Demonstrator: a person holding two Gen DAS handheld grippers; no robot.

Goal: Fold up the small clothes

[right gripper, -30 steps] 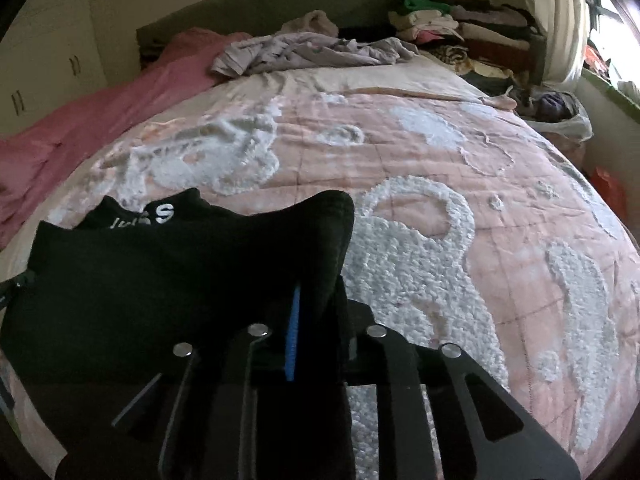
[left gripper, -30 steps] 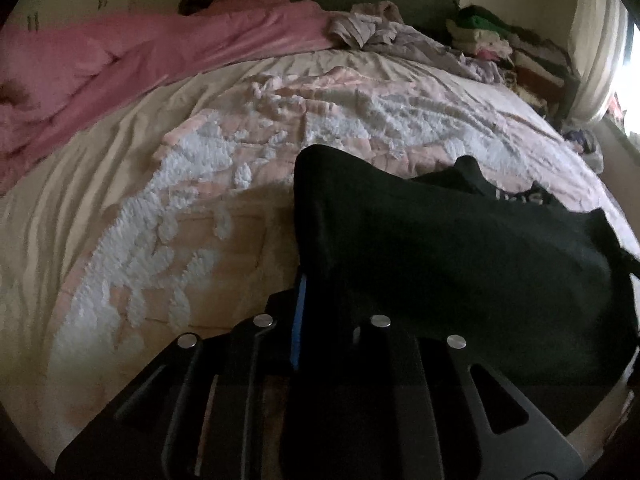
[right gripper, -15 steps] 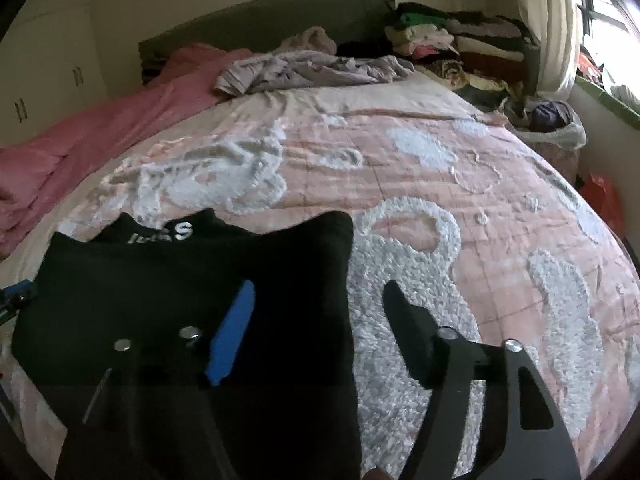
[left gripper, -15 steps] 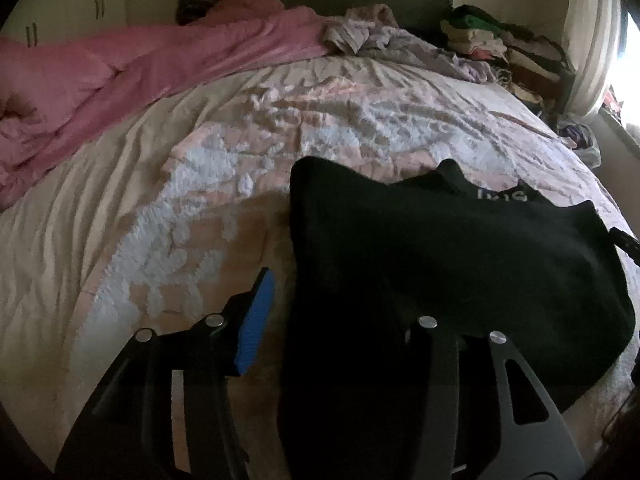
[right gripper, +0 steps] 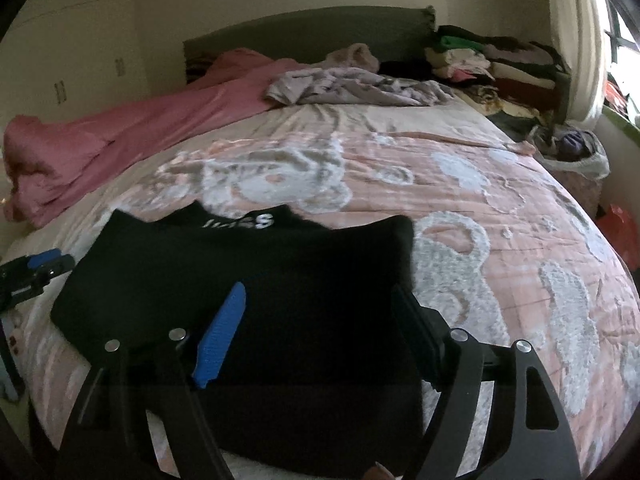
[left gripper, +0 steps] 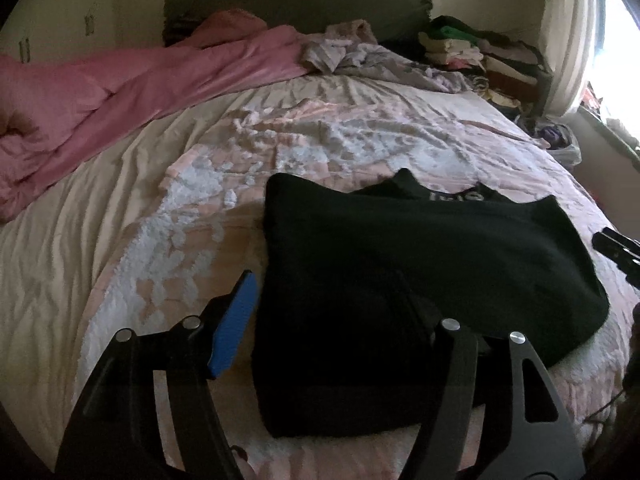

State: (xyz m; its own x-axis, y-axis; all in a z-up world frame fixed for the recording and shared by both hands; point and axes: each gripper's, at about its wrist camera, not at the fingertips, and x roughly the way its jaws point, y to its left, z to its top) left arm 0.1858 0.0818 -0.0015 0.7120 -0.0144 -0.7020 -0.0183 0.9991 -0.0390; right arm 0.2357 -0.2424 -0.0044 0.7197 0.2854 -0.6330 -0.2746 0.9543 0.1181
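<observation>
The folded black cotton garment (left gripper: 420, 272) has just been released onto the pink patterned bedspread (right gripper: 500, 208). The fingers of the left gripper (left gripper: 328, 320) and right gripper (right gripper: 320, 320) are opening, nothing pinched; this fold is judged complete.

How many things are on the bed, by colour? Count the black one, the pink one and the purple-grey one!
Black: 1, the folded black garment with white letters, near the bed's edge.
Pink: 1, the rumpled pink blanket along the bed's side.
Purple-grey: 1, the crumpled lilac-grey clothing by the headboard.
Total: 3
The stacked clothes in the far corner are too jumbled to count.
</observation>
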